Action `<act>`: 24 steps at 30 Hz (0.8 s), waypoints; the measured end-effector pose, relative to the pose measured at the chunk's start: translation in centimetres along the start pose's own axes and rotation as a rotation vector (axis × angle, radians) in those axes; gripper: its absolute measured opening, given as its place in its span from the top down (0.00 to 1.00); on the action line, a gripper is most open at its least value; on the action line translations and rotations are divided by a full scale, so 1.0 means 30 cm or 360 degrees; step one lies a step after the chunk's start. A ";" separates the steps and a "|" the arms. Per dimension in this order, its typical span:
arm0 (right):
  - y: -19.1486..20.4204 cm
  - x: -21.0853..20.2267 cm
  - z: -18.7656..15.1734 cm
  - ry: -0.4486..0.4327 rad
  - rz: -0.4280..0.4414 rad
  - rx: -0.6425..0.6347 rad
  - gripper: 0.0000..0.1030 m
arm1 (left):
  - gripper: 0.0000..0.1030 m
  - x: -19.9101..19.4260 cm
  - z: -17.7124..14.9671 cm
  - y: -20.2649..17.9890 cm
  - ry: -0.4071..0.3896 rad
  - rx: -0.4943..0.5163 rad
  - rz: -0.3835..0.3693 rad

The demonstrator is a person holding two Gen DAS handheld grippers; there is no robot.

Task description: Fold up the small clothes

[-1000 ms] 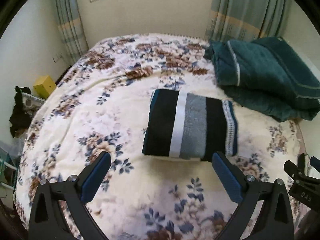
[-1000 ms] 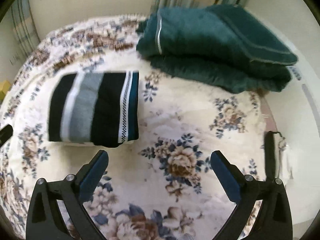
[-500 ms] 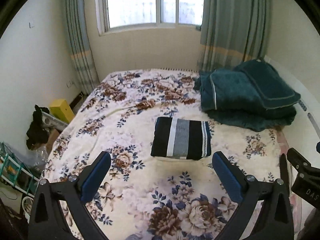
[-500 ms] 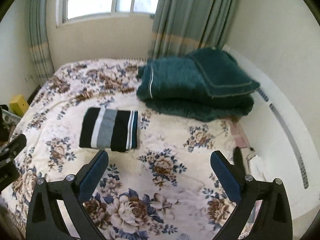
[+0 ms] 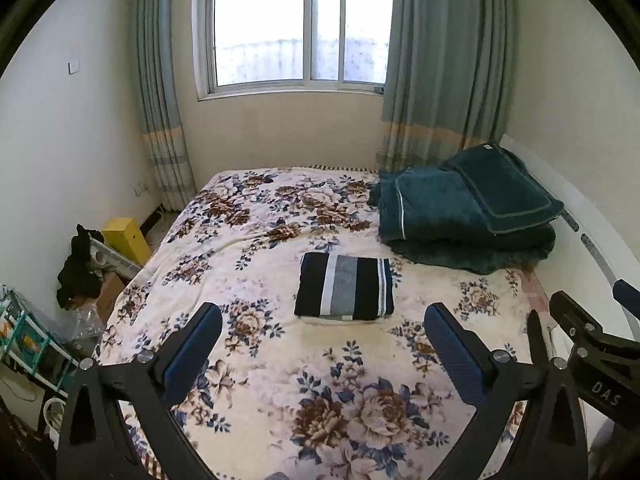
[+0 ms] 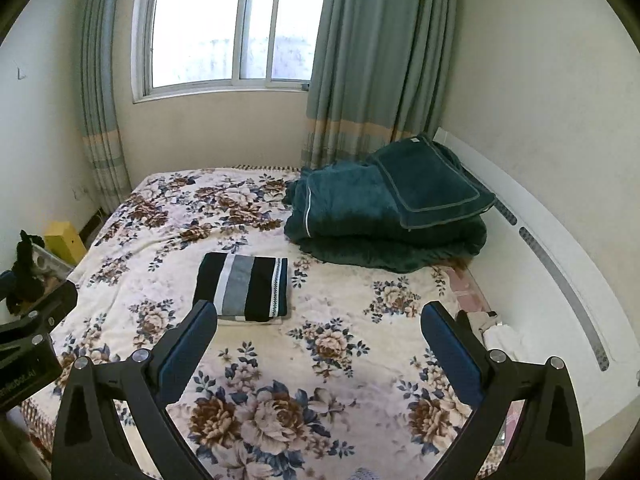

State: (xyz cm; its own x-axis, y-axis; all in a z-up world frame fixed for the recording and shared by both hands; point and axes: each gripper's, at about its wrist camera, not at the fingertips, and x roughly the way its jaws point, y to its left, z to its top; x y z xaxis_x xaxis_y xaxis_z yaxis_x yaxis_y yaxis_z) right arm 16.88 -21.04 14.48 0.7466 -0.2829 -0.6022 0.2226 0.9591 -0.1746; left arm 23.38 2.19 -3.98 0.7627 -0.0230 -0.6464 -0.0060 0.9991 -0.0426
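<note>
A folded garment (image 5: pixel 345 293) with black, white and grey stripes lies flat in the middle of the flowered bed (image 5: pixel 256 248). It also shows in the right wrist view (image 6: pixel 244 289). My left gripper (image 5: pixel 322 344) is open and empty, held back from the garment above the near part of the bed. My right gripper (image 6: pixel 319 342) is open and empty too, to the right of the garment and well short of it. Part of the right gripper's body (image 5: pixel 592 348) shows at the right edge of the left wrist view.
A folded dark green blanket (image 5: pixel 464 220) is stacked at the bed's far right by the white headboard (image 6: pixel 552 264). A yellow box (image 5: pixel 126 238), dark clothes (image 5: pixel 78 264) and a rack (image 5: pixel 28 344) stand on the floor left of the bed. A window (image 5: pixel 296 28) with curtains is behind.
Both grippers have pulled back and up from the folded garment, so it looks smaller and the whole bed, window and walls have come into view. Both stay open and empty.
</note>
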 end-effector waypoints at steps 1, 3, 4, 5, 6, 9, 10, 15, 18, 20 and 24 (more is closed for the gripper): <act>-0.008 -0.019 -0.002 -0.0005 0.0008 0.0007 0.00 | 0.00 -0.013 0.000 0.004 0.0008 -0.0017 -0.0027; -0.015 -0.063 -0.005 -0.0020 0.0003 -0.0001 0.00 | 0.00 -0.031 0.000 0.005 0.0009 -0.0014 -0.0015; -0.018 -0.085 -0.004 -0.0028 0.0004 -0.0003 0.00 | 0.00 -0.044 -0.001 0.003 0.0009 -0.0013 -0.0017; -0.026 -0.089 -0.003 -0.0030 0.0009 -0.0003 0.00 | 0.00 -0.054 -0.001 0.004 0.0006 -0.0013 -0.0020; -0.030 -0.105 0.000 -0.0035 0.0010 -0.0004 0.00 | 0.00 -0.065 -0.003 0.001 0.0004 -0.0013 -0.0007; -0.039 -0.138 0.014 -0.0042 0.0022 -0.0016 0.00 | 0.00 -0.090 -0.002 0.006 0.0005 -0.0029 -0.0005; -0.042 -0.136 0.019 -0.0040 0.0025 -0.0025 0.00 | 0.00 -0.094 -0.002 0.007 0.0017 -0.0032 -0.0002; -0.054 -0.146 0.042 -0.0015 0.0056 -0.0040 0.00 | 0.00 -0.098 0.006 0.018 0.0054 -0.0050 0.0020; -0.060 -0.147 0.060 -0.0026 0.0061 -0.0050 0.00 | 0.00 -0.107 0.008 0.018 0.0044 -0.0052 0.0035; -0.059 -0.144 0.066 -0.0025 0.0066 -0.0060 0.00 | 0.00 -0.116 0.010 0.020 0.0034 -0.0057 0.0041; -0.053 -0.153 0.064 -0.0028 0.0071 -0.0059 0.00 | 0.00 -0.132 0.015 0.026 0.0008 -0.0057 0.0043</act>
State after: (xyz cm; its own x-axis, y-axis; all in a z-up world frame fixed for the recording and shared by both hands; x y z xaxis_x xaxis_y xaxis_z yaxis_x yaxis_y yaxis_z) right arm 14.30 -21.28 19.03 0.7662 -0.2394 -0.5963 0.1657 0.9702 -0.1765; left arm 20.66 3.06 -1.11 0.7585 0.0039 -0.6516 -0.0500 0.9974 -0.0522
